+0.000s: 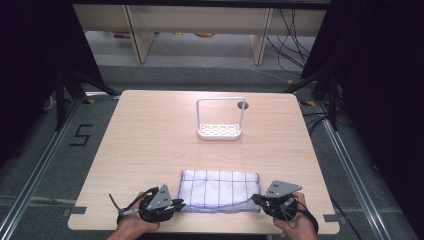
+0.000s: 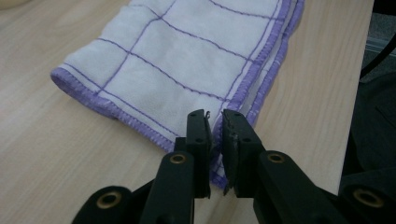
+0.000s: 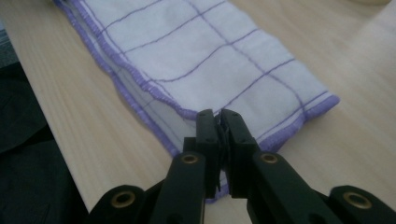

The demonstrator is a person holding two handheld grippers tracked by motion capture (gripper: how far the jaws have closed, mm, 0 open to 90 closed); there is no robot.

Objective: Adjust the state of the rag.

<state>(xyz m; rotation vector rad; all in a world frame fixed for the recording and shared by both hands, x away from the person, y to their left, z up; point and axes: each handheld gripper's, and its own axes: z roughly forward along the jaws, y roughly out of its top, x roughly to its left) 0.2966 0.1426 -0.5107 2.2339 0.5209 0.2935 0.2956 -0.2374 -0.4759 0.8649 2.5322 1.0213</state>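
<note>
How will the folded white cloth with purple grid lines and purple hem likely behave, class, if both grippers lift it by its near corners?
The white cloth with purple hem probably sags between the left gripper and right gripper: thin, soft layers. Likely light; the fold may open.

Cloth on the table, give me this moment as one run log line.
cloth: folded, flat, near edge | left gripper: shut on near-left corner | right gripper: shut on near-right corner | rack: far side, untouched

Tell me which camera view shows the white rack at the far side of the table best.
The high view: there the white rack stands whole on the table, with its tall loop handle and holed base. The two gripper views look at the cloth; a pale blur at a top corner of each might be the rack.
</note>
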